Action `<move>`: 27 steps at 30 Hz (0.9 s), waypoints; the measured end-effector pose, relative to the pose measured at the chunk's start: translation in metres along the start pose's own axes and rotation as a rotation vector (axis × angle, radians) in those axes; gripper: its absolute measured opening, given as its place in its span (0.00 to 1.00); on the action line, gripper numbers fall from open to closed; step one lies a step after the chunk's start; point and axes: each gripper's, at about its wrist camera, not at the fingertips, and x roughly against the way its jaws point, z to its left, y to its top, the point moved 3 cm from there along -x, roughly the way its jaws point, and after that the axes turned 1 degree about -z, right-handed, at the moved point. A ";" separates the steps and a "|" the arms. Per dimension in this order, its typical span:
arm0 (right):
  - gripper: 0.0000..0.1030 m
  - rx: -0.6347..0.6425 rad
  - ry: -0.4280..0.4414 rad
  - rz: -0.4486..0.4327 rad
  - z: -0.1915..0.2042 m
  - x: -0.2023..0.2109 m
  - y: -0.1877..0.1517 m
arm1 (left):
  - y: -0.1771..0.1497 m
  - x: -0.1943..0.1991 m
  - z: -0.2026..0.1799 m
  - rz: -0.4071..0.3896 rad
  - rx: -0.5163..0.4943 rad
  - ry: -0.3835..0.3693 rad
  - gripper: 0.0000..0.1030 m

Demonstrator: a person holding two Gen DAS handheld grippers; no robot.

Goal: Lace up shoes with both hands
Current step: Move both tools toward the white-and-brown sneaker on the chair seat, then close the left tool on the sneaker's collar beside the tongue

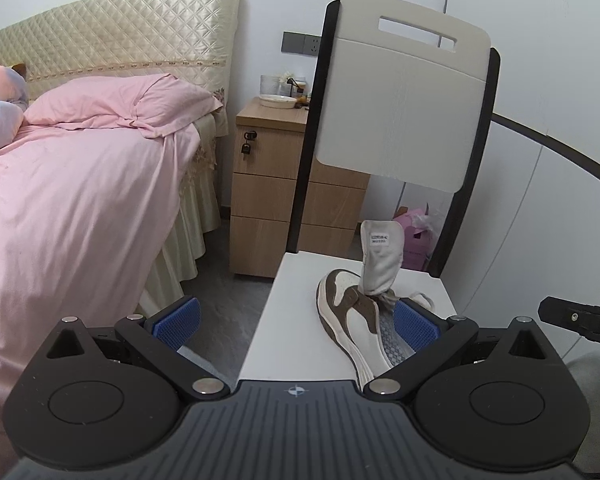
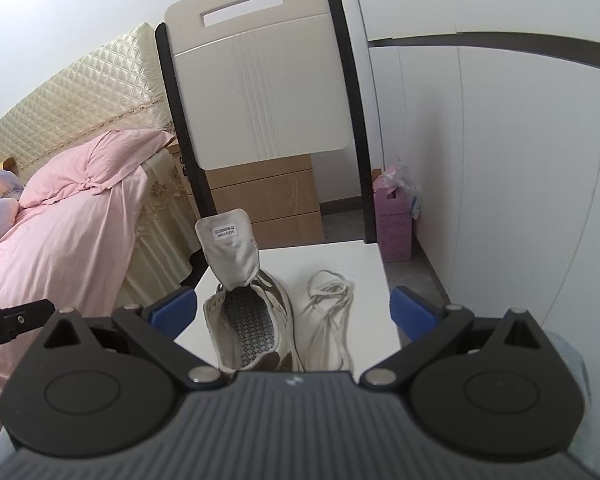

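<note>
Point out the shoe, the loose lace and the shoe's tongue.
shoe [image 2: 277,312]: right wrist view, on its side wall.
lace [image 2: 332,300]: right wrist view, on the tangled bundle.
tongue [image 2: 231,256]: right wrist view, on its raised inner face.

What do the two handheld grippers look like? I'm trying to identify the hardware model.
Both look alike. The left gripper and right gripper each have a ribbed dark grey body with a small crosshair logo, black linkage arms with round silver pins, two black round discs at the sides, and blue textured finger pads. No cables or sleeves are visible.
</note>
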 end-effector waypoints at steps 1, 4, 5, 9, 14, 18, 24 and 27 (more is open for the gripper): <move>1.00 0.000 0.004 0.006 0.001 -0.004 0.001 | 0.001 -0.003 0.001 0.002 0.001 0.000 1.00; 1.00 -0.008 0.024 0.028 0.005 -0.019 0.003 | 0.005 -0.012 0.003 0.004 -0.004 0.015 1.00; 1.00 -0.009 0.032 0.035 0.006 -0.024 0.004 | 0.007 -0.015 0.004 0.003 -0.008 0.018 1.00; 1.00 -0.012 0.049 0.047 0.010 -0.044 0.007 | 0.011 -0.028 0.003 0.010 -0.025 0.030 1.00; 1.00 0.007 0.068 0.056 0.012 -0.063 0.011 | 0.026 -0.047 0.003 -0.003 -0.081 0.057 1.00; 1.00 0.036 0.079 0.051 0.009 -0.079 0.017 | 0.040 -0.063 0.002 -0.019 -0.109 0.079 1.00; 1.00 0.025 0.065 0.052 -0.003 -0.117 0.036 | 0.037 -0.100 -0.012 0.042 -0.120 0.041 1.00; 1.00 -0.033 0.095 0.084 -0.011 -0.141 0.040 | 0.031 -0.118 -0.019 0.088 -0.119 0.005 1.00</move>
